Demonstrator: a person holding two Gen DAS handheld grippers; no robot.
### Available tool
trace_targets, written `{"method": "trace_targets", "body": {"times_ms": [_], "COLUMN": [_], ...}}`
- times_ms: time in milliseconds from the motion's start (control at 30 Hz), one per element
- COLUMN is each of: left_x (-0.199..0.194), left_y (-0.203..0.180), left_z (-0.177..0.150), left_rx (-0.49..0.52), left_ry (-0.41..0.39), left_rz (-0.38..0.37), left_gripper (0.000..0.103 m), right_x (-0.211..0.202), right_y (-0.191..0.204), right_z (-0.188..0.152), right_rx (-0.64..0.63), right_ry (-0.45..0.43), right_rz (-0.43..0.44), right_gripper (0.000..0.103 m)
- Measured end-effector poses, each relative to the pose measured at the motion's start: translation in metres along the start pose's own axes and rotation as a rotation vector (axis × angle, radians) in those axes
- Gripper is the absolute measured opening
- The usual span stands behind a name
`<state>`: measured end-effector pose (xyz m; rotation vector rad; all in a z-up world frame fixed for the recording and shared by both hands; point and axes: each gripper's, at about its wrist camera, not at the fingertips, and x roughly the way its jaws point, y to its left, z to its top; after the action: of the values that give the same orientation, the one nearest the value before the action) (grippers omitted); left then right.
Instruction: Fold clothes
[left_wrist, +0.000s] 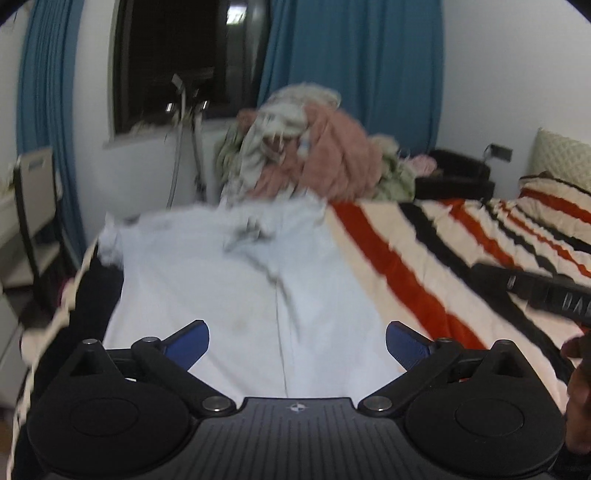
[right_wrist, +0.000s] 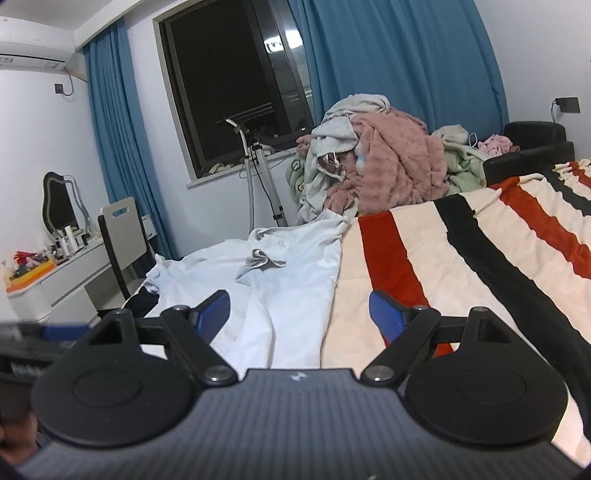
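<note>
Pale blue-white cotton shirt (right_wrist: 280, 280) is lying spread on the left part of the cream bedspread with red and black stripes (right_wrist: 461, 258), its grey collar (right_wrist: 264, 260) sitting crumpled near the middle of the cloth. You are holding your left gripper (left_wrist: 297, 341) over the shirt's lower part, low in the left wrist view, its blue-padded fingers (left_wrist: 188, 343) standing wide apart with nothing between them. You are holding your right gripper (right_wrist: 299, 314) over the shirt's right edge, where it is meeting the bedspread, its fingers (right_wrist: 384, 314) likewise spread and gripping nothing. A heap of pink, grey and green clothes (right_wrist: 373, 166) is sitting beyond the shirt, below the blue curtains (right_wrist: 399, 55).
</note>
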<state>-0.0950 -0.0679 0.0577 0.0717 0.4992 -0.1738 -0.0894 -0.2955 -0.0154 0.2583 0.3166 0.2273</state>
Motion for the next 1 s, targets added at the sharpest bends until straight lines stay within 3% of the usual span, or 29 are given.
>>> {"method": "trace_targets", "body": {"times_ms": [167, 267, 533, 1000], "left_x": [0.005, 0.008, 0.011, -0.006], "left_y": [0.008, 0.023, 0.045, 0.043], "left_z": [-0.009, -0.017, -0.025, -0.026], "left_rx": [-0.055, -0.112, -0.142, -0.04], "left_ry": [-0.049, -0.043, -0.011, -0.02], "left_rz": [-0.004, -0.016, -0.005, 0.048], "left_gripper": [0.103, 0.103, 0.103, 0.103], "right_x": [0.001, 0.005, 0.01, 0.016], "right_y": [0.005, 0.01, 0.016, 0.021], "right_z": [-0.005, -0.008, -0.011, -0.019], "right_rx": [-0.013, -0.026, -0.031, -0.033], "right_ry": [-0.02, -0.015, -0.009, -0.002], "right_rz": [-0.019, -0.029, -0.017, -0.055], "right_gripper": [0.084, 0.084, 0.084, 0.084]}}
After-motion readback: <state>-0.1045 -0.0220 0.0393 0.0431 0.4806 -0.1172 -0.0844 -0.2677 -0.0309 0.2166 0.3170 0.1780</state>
